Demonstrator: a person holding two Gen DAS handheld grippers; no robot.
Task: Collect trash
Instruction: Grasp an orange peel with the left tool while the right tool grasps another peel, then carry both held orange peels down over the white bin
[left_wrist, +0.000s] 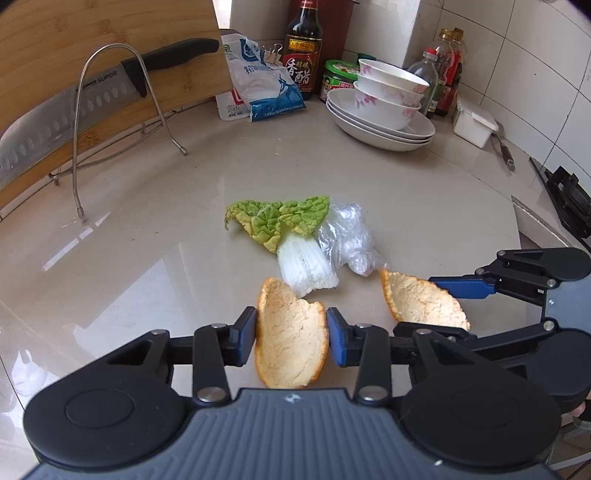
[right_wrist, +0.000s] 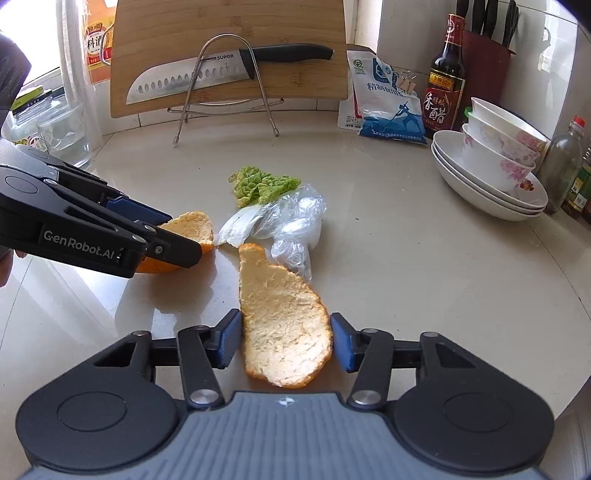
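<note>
- Two grippers over a pale counter (left_wrist: 155, 229), both angled down at a small trash pile mid-counter;
- board (right_wrist: 229, 33) leans upright at the back w/ a knife (right_wrist: 207, 75) across it in a wire rack (right_wrist: 225, 88);
- stacked plates (left_wrist: 380, 125) w/ bowls (left_wrist: 388, 88) on top at back right; vinegar bottle (left_wrist: 303, 51) & salt bag (left_wrist: 262, 85) side by side behind them;
- left gripper (left_wrist: 291, 332): blue pads hard against both edges of the left peel (left_wrist: 291, 332); jaws narrow, clamped on it; peel stands on edge, curled, pith side up;
- right gripper (right_wrist: 286, 338): right peel (right_wrist: 284, 317) lies between the pads; left pad touches its edge, right pad just beside the other edge; can't tell if it presses; jaws about half wide;
- cabbage leaf (left_wrist: 284, 225) lies flat behind the peels, green top away from the grippers, white stem near & touching the left peel;
- plastic wrap (left_wrist: 347, 240), crumpled, clear, just right of the leaf & touching it; right peel's far tip reaches the wrap;
- binder clips (left_wrist: 271, 53) btw bag & bottle, small.
</note>
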